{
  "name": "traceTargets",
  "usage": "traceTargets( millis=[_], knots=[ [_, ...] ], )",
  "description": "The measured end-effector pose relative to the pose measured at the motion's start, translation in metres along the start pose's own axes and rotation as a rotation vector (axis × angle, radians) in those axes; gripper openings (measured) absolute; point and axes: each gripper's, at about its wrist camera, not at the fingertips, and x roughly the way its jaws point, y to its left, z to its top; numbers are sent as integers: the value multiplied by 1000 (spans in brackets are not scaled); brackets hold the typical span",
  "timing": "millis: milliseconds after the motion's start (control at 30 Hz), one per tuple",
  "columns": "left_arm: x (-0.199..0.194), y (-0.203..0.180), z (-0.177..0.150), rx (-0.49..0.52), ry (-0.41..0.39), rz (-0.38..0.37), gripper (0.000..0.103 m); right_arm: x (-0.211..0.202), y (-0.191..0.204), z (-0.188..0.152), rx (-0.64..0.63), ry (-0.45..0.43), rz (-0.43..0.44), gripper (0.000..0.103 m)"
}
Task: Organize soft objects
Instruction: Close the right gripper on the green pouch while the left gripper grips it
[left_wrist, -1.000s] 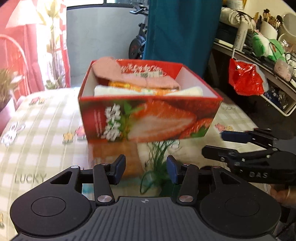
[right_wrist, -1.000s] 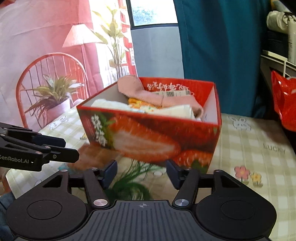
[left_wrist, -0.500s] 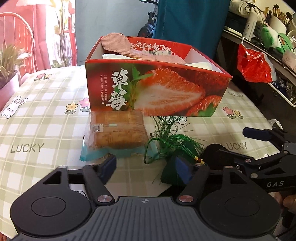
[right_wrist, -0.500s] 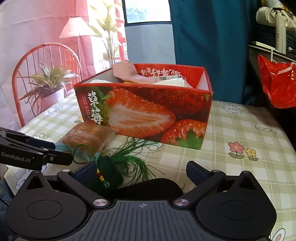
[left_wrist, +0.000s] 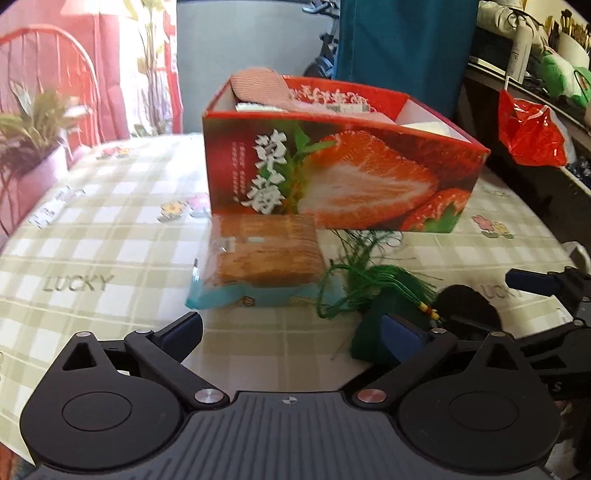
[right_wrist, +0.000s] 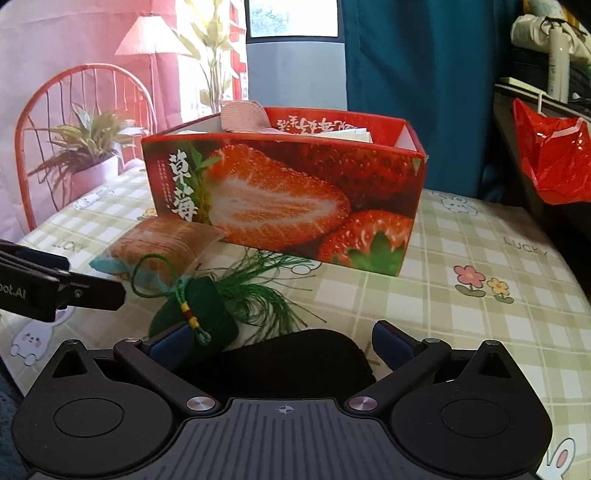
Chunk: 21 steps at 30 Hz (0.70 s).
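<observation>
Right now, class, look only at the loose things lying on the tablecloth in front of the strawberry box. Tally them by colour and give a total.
Brown: 1, the wrapped cake
Green: 1, the tasselled pouch
Black: 1, the flat pad
Total: 3

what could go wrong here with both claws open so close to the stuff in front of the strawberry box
1. The green tassel has loose threads spread toward the box; a finger could snag them and drag the tassel along.
2. The right claw is open over a black pouch right beside the tassel, so closing may pinch both.
3. The wrapped cake lies against the tassel, so lifting with the left claw might shift it.
</observation>
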Motion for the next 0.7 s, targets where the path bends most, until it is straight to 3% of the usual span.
traceTargets(
  millis=[167, 267, 367, 500, 600, 700],
  knots=[
    [-2, 1, -1, 8, -20, 38, 103, 5, 2, -4, -8, 11, 39, 102],
    [-2, 7, -1, -28, -18, -9, 103, 7, 7, -5, -35, 0, 23, 102],
    [-1, 14, -1, -92, -8, -74, 103, 8, 10, -6, -52, 6, 68, 102],
    [-2, 14, -2, -115, -30, -86, 102, 10, 20, -8, -113, 16, 68, 102],
    [-1, 10, -2, -92, -25, -100, 92, 9, 33, -10, -191, 2, 42, 102],
    [3, 5, -2, -61, -2, -140, 79, 8, 34, -10, -183, -4, 93, 102]
  ],
)
